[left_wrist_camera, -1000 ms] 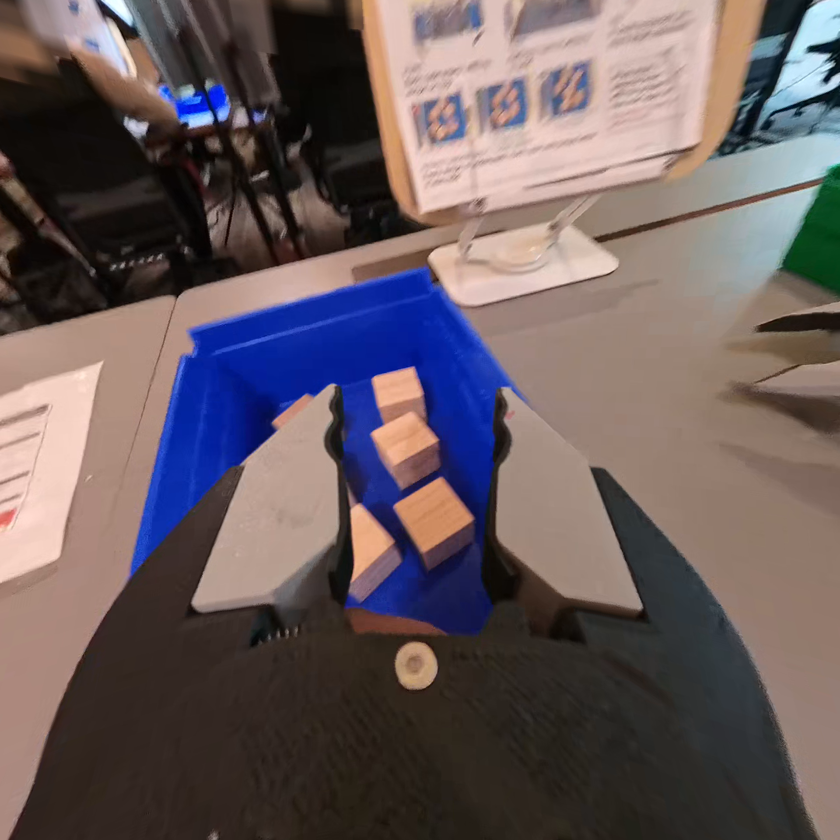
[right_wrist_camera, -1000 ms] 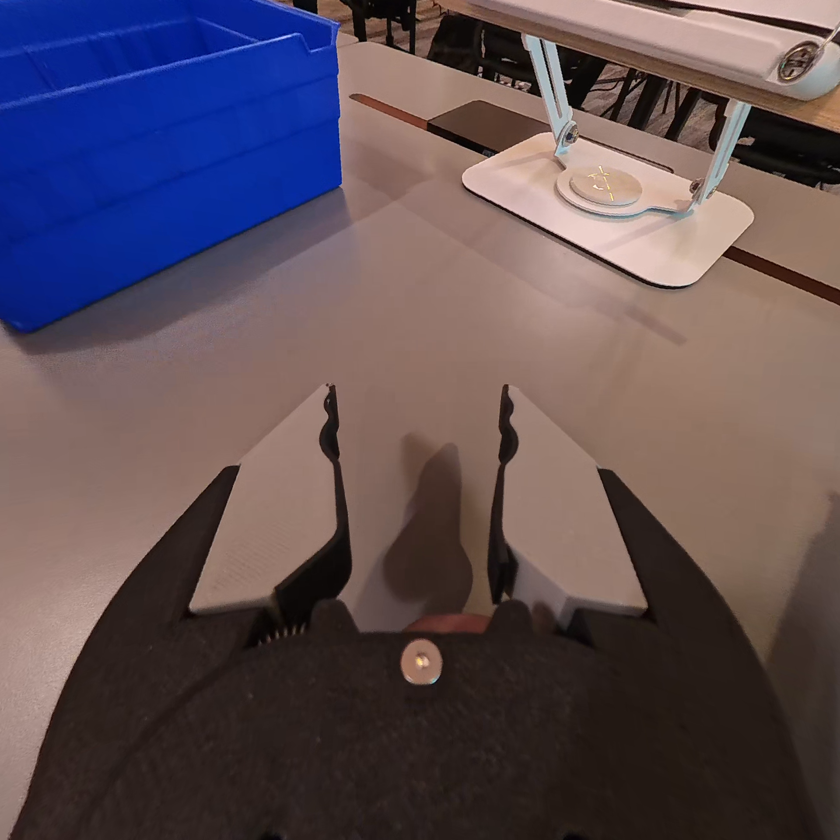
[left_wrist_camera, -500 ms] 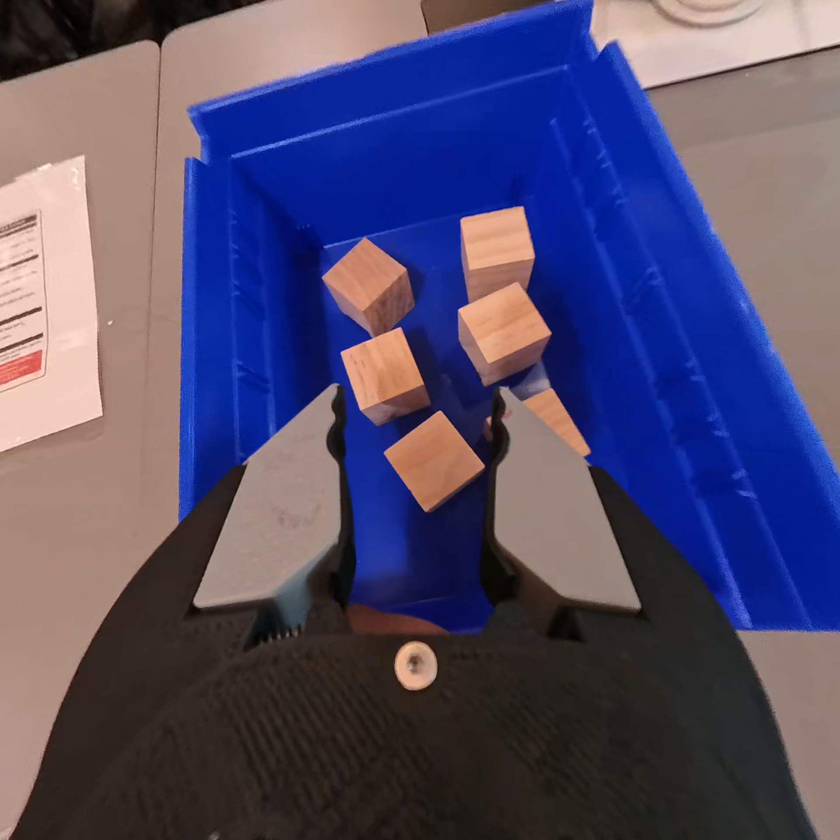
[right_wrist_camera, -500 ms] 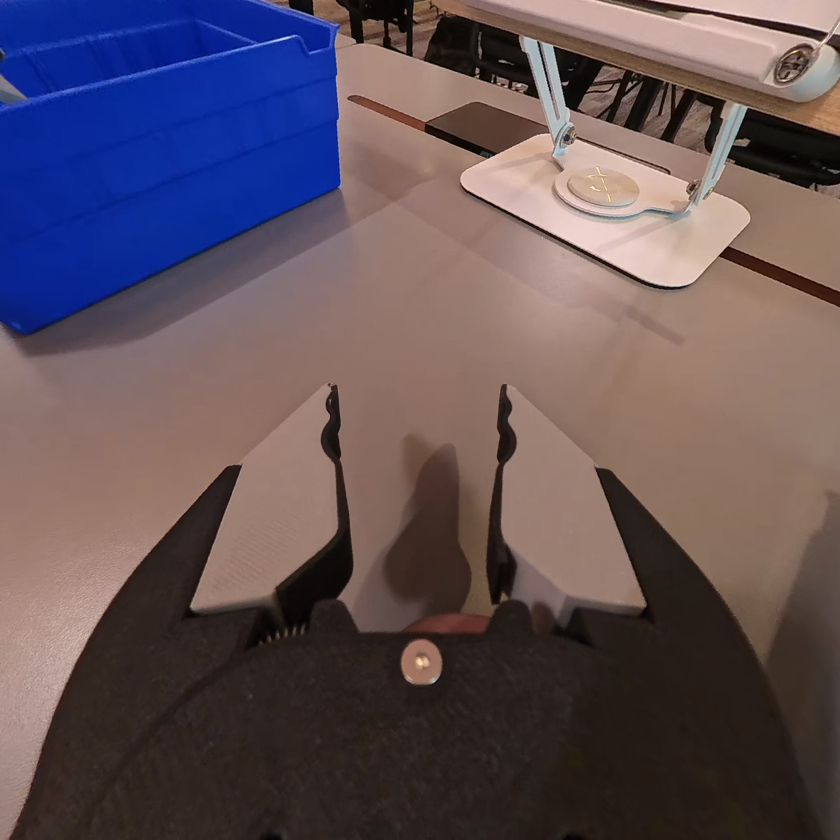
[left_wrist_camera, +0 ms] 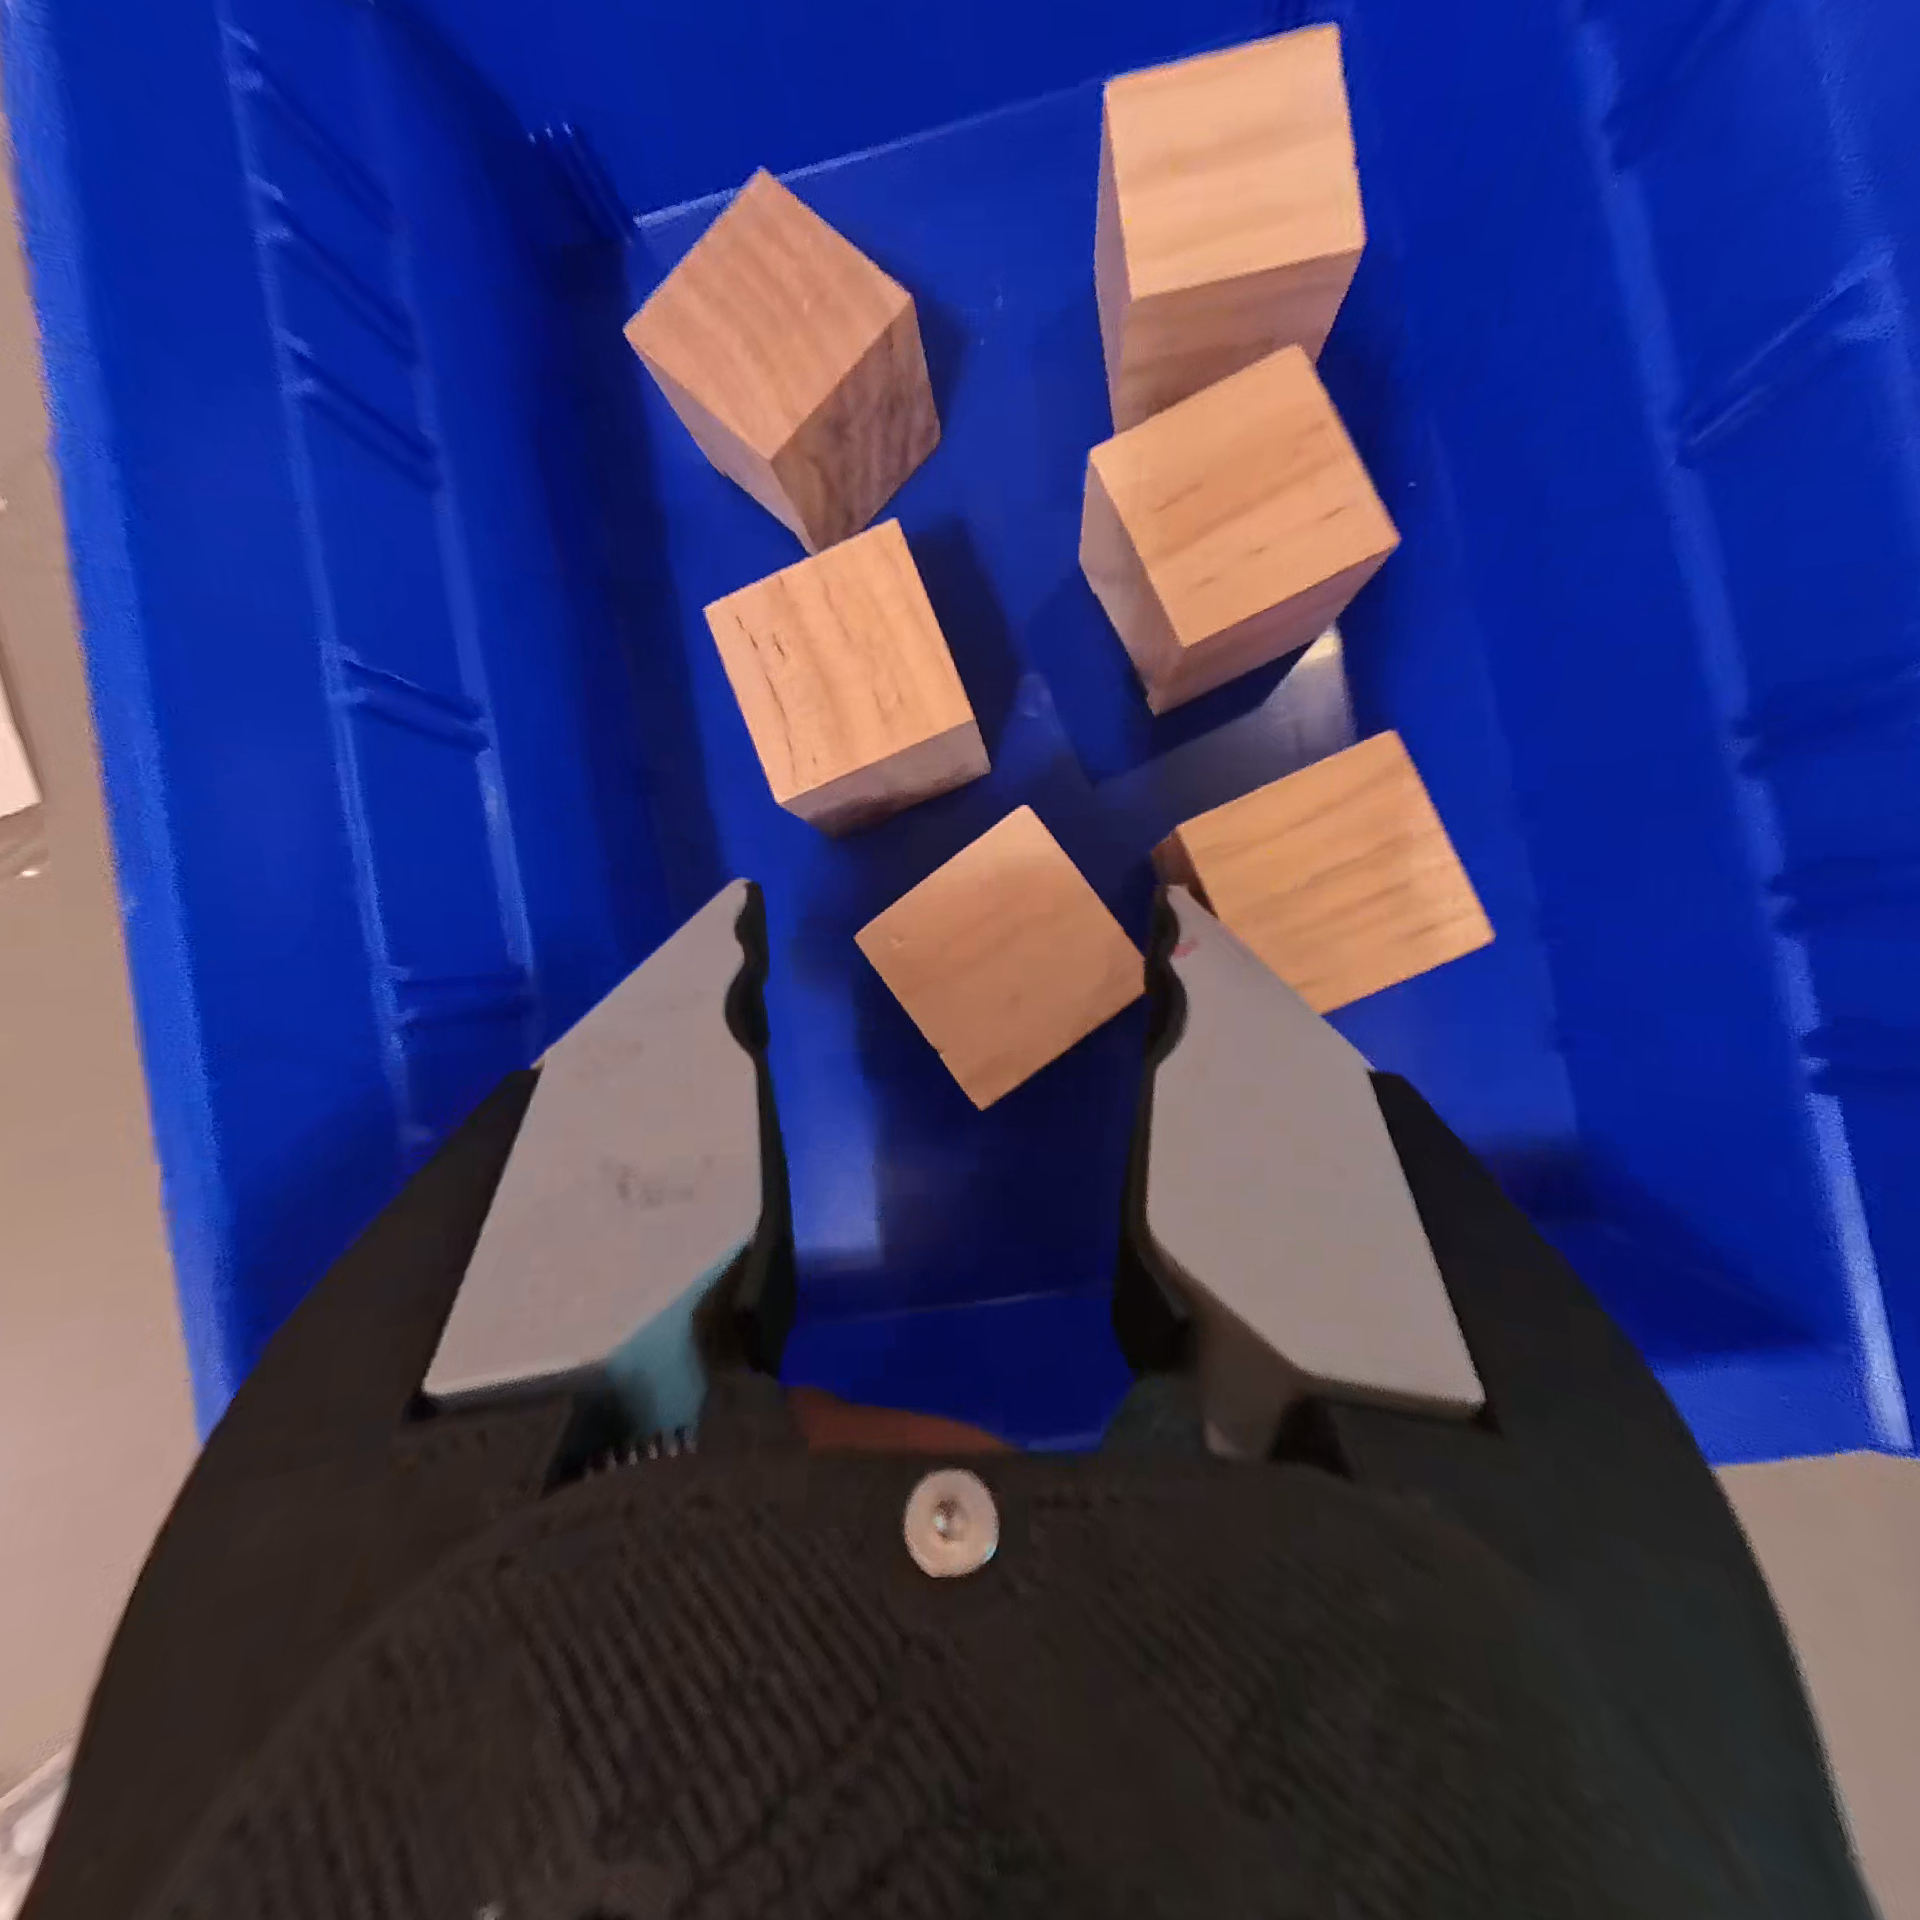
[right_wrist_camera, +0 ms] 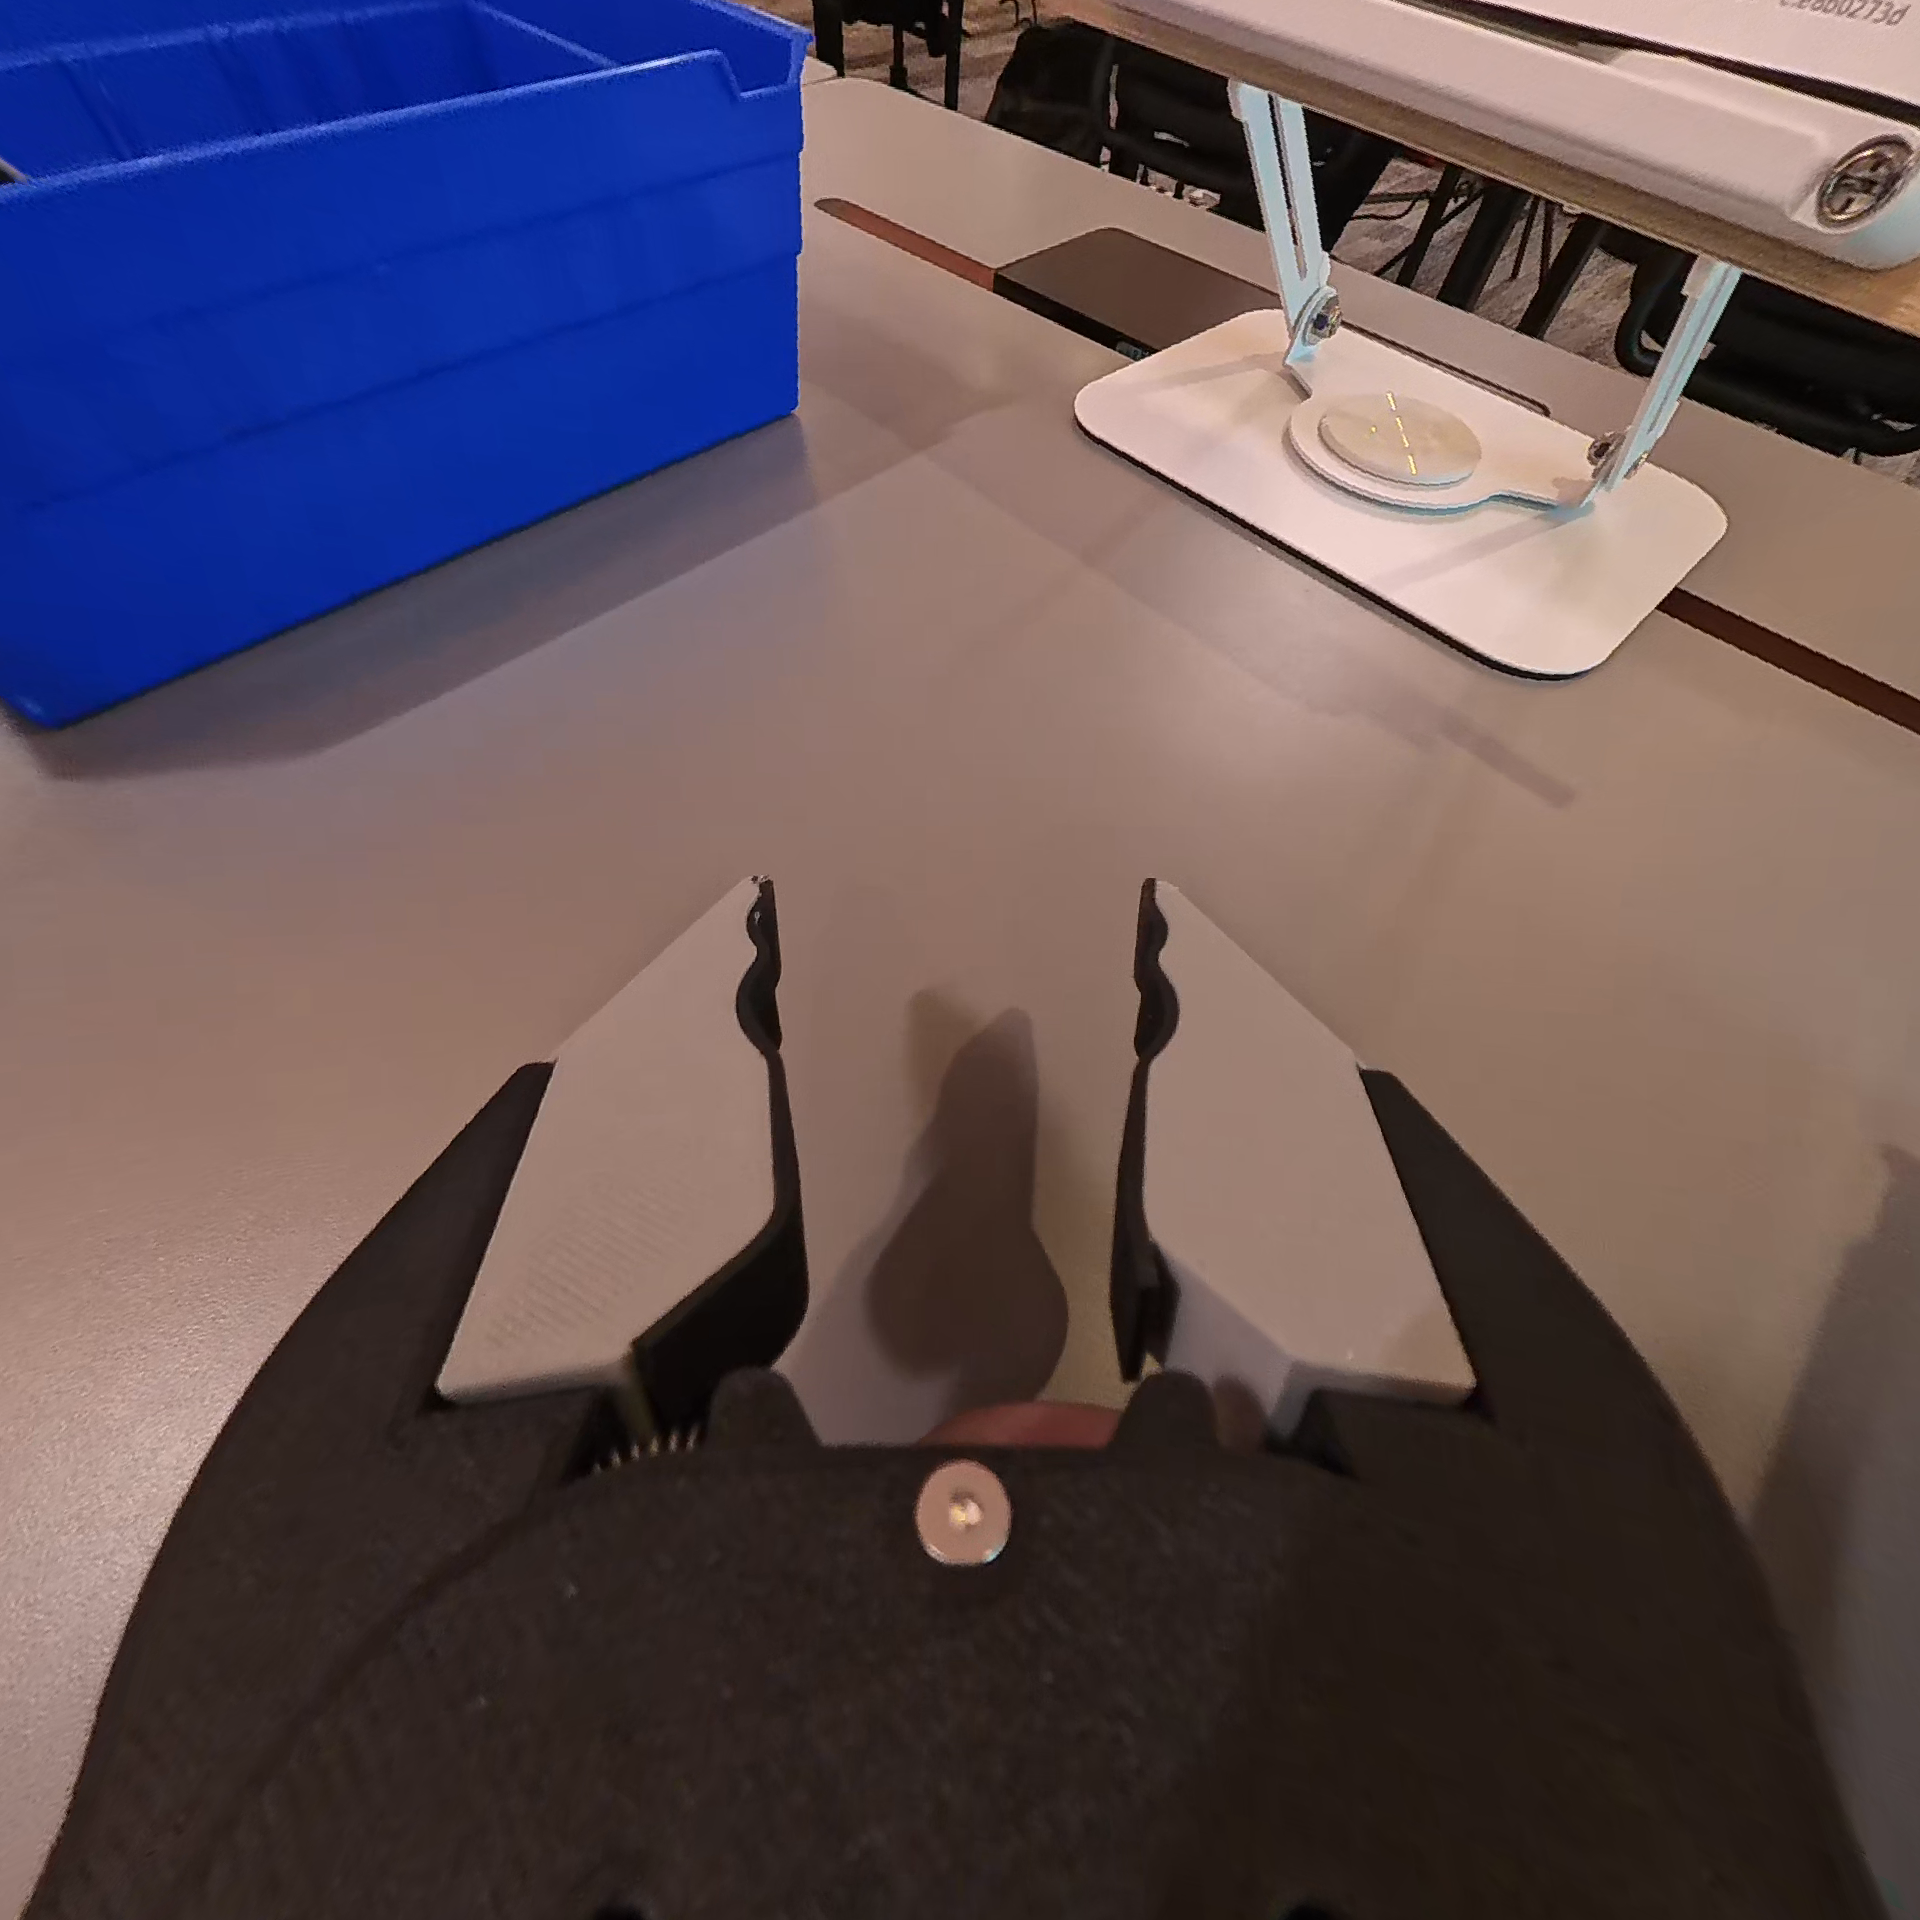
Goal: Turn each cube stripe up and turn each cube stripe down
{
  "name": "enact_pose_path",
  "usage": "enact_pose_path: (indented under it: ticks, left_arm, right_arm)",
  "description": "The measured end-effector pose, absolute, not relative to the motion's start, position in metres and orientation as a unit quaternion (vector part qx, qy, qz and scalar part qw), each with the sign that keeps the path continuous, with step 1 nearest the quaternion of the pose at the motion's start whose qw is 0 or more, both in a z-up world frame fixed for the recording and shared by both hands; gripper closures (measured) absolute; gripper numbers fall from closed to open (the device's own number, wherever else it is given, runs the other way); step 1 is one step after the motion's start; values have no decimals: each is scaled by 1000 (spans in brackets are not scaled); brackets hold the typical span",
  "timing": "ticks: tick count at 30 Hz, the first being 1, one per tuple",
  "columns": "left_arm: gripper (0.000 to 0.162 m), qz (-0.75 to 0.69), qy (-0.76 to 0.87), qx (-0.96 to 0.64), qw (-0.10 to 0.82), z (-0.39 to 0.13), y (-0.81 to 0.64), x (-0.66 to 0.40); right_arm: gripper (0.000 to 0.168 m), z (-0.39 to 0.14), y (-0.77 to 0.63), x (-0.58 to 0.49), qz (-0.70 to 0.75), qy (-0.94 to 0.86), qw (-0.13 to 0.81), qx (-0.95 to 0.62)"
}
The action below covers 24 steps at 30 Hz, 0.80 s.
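Several plain wooden cubes lie in a blue bin; no stripe shows on any visible face. My left gripper is open, pointing down into the bin, with the nearest cube between its fingertips, untouched as far as I can tell. Another cube lies just past the right fingertip. Further cubes lie beyond. My right gripper is open and empty, low over the grey table, with the bin to its far left.
A white stand base with a tilted board above it stands at the back right of the table. A dark seam strip runs across the table behind. Chairs stand beyond the table edge.
My left gripper has tipped downward and moved into the bin, closer to the cubes. The right gripper has stayed still and open.
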<state>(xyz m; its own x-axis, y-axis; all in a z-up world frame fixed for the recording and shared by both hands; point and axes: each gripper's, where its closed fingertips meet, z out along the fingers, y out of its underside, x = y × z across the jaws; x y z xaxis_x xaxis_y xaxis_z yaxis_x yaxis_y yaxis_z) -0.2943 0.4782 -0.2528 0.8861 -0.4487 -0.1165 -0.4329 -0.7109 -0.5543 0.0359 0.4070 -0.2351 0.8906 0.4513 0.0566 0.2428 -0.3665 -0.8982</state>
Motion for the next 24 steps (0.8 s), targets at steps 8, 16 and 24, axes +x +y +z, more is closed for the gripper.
enact_pose_path:
  ticks: [8, 16, 24]
  left_arm:
    - [98, -37, 280, -926, 251, -276, 472, -286]
    - [101, -9, 305, -895, 325, -247, 483, -286]
    - [101, -225, 341, -740, 534, -108, 450, -208]
  right_arm:
    - [102, -234, 407, 37, 103, -207, 523, -820]
    - [102, -235, 406, 35, 97, -216, 522, -819]
    - [101, -217, 392, 9, 192, -247, 532, -787]
